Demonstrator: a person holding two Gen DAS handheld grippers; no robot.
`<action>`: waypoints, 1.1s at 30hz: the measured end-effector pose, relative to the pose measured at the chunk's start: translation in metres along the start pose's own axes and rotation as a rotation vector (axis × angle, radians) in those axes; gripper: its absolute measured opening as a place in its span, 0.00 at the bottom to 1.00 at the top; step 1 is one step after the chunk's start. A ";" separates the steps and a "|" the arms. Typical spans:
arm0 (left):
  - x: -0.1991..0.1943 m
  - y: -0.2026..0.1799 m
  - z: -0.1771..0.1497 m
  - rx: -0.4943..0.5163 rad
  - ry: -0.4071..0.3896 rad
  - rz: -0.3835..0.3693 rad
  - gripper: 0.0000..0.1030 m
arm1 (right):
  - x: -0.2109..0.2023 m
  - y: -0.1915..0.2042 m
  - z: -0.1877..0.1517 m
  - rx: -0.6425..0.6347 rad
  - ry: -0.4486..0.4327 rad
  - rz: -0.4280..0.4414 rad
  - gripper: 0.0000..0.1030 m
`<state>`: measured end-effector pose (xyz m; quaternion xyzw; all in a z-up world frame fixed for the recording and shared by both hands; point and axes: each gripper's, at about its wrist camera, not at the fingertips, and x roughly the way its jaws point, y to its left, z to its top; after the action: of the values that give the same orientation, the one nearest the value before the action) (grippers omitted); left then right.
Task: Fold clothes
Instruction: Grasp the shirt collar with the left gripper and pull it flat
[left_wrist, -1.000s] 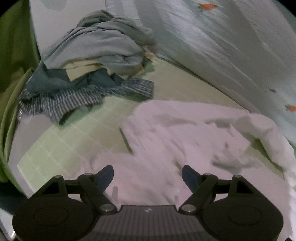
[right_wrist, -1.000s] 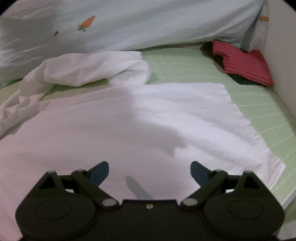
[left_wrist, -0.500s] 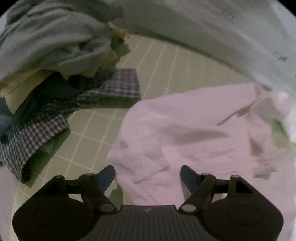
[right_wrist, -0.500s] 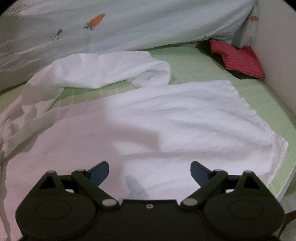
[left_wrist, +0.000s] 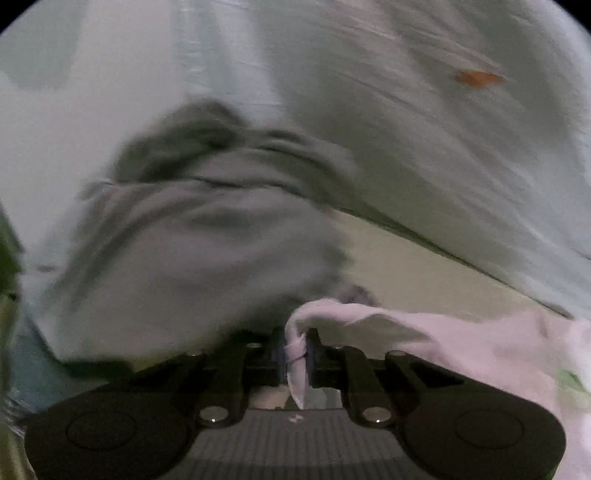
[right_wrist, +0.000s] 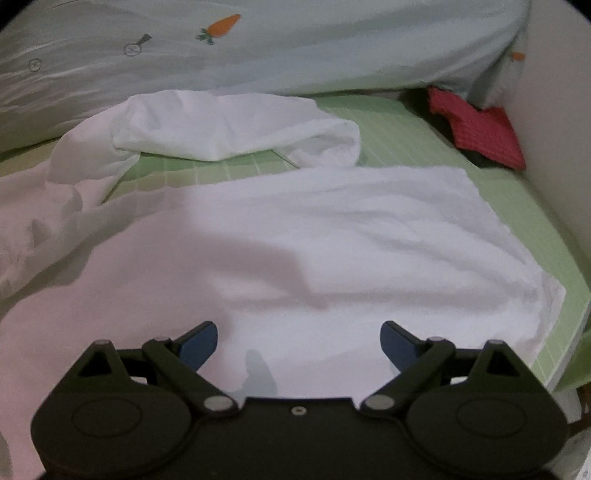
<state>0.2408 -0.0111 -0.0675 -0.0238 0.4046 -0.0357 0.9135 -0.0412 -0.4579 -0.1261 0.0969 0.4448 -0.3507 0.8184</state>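
The white garment (right_wrist: 332, 251) lies spread across the green checked sheet (right_wrist: 417, 147), its body flat and one sleeve (right_wrist: 229, 125) folded back toward the pale carrot-print duvet (right_wrist: 295, 44). In the left wrist view a bunched edge of the same white garment (left_wrist: 424, 332) is pinched between the jaws of the left gripper (left_wrist: 295, 354), which are closed tight on the cloth; the gripper points level toward a blurred grey clothes pile (left_wrist: 207, 236) just ahead. The right gripper (right_wrist: 299, 343) hovers low over the near part of the garment, angled down along it, jaws spread wide and holding nothing. A red checked cloth (right_wrist: 480, 129) sits in the far right corner against the wall (right_wrist: 554, 110).
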 end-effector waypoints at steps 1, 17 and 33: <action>0.005 0.005 -0.001 -0.006 0.028 0.024 0.22 | 0.001 0.002 0.002 -0.008 -0.002 0.006 0.93; -0.051 0.028 -0.125 -0.102 0.233 -0.077 0.75 | -0.003 0.012 -0.008 -0.079 0.002 0.093 0.93; -0.054 0.029 -0.182 -0.216 0.350 -0.103 0.44 | -0.018 0.013 -0.037 -0.113 0.012 0.151 0.93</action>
<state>0.0712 0.0202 -0.1521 -0.1356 0.5570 -0.0426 0.8183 -0.0638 -0.4222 -0.1350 0.0860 0.4604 -0.2616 0.8439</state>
